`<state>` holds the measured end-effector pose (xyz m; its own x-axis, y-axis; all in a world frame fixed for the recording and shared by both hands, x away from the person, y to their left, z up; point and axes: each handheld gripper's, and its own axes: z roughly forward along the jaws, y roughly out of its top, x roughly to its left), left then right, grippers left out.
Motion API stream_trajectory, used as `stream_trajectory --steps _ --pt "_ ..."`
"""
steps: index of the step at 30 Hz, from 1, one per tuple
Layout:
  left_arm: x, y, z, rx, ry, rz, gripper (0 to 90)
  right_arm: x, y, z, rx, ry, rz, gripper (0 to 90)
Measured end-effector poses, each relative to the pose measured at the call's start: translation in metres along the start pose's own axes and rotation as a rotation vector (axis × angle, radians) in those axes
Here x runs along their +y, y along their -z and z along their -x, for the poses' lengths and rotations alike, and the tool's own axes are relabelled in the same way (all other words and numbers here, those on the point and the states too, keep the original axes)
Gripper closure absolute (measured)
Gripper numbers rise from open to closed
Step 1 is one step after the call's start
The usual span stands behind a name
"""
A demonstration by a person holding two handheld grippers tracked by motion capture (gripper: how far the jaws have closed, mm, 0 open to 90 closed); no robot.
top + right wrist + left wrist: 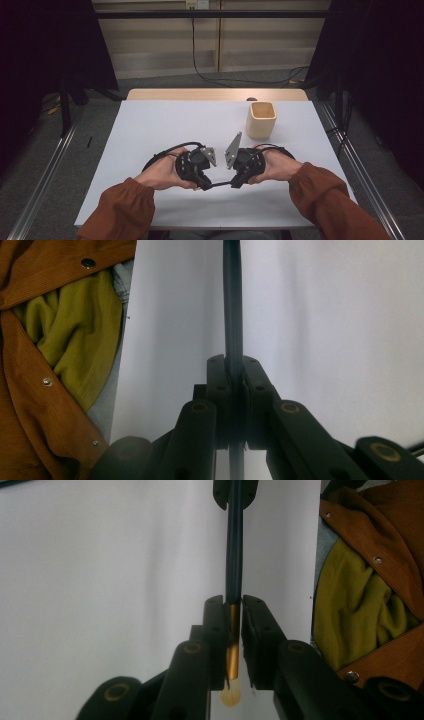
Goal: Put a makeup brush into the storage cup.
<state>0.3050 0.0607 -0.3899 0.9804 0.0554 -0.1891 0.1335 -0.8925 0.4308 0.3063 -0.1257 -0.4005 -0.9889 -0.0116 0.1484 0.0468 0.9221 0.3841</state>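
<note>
Near edge: both hands w/ grippers close together, facing each other over the white table [150, 125]. Left gripper [206, 185] pinches the gold end of a thin dark brush [233, 580], pale bristle tip poking out behind its pads. Right gripper [235, 184] pressed tight on the brush's other end. Brush spans level between them, just above table. Farther back, right: tan cup [261, 120], upright, well apart.

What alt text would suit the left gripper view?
Two black jaws of the left gripper clamp a slim dark brush at its gold ferrule, pale bristles below, over a white table; a brown sleeve is at right.
</note>
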Motion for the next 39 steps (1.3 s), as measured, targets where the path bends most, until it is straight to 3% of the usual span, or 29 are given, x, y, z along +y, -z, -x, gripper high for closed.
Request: stream_trajectory --steps 3,7,11,14,15,22,27,30,34,37,39 --pt "-0.002 0.0 0.0 -0.002 0.001 -0.002 73.1 -0.001 -0.001 0.001 -0.003 -0.003 0.005 85.0" --pt "-0.008 0.001 -0.002 0.007 0.032 0.031 60.2 -0.002 0.0 0.001 0.002 -0.022 0.0 85.0" --pt "-0.013 0.001 -0.005 0.038 0.05 0.056 43.5 -0.004 0.002 0.002 -0.004 -0.024 0.014 85.0" --pt "-0.015 0.001 -0.006 0.047 0.092 0.084 29.4 -0.005 0.004 0.002 -0.005 -0.031 0.019 85.0" --pt "-0.015 0.001 -0.007 0.047 0.085 0.089 26.7 -0.005 0.004 0.002 -0.005 -0.035 0.021 85.0" --pt "-0.019 0.004 -0.008 0.112 0.129 0.159 9.5 -0.008 0.005 0.002 -0.011 -0.049 0.037 85.0" --pt "-0.025 0.007 -0.01 0.114 0.139 0.203 5.2 -0.011 0.006 0.003 -0.014 -0.056 0.045 85.0" --pt "-0.029 0.009 -0.01 0.146 0.131 0.224 4.9 -0.014 0.005 0.004 -0.018 -0.066 0.053 85.0" --pt "-0.036 0.011 -0.009 0.158 0.139 0.291 5.0 -0.019 0.008 0.004 -0.031 -0.084 0.069 85.0" --pt "-0.04 0.014 -0.008 0.218 0.164 0.327 3.7 -0.022 0.009 0.004 -0.033 -0.096 0.086 84.9" --pt "-0.044 0.015 -0.007 0.231 0.178 0.352 3.8 -0.025 0.01 0.006 -0.047 -0.106 0.102 84.9"
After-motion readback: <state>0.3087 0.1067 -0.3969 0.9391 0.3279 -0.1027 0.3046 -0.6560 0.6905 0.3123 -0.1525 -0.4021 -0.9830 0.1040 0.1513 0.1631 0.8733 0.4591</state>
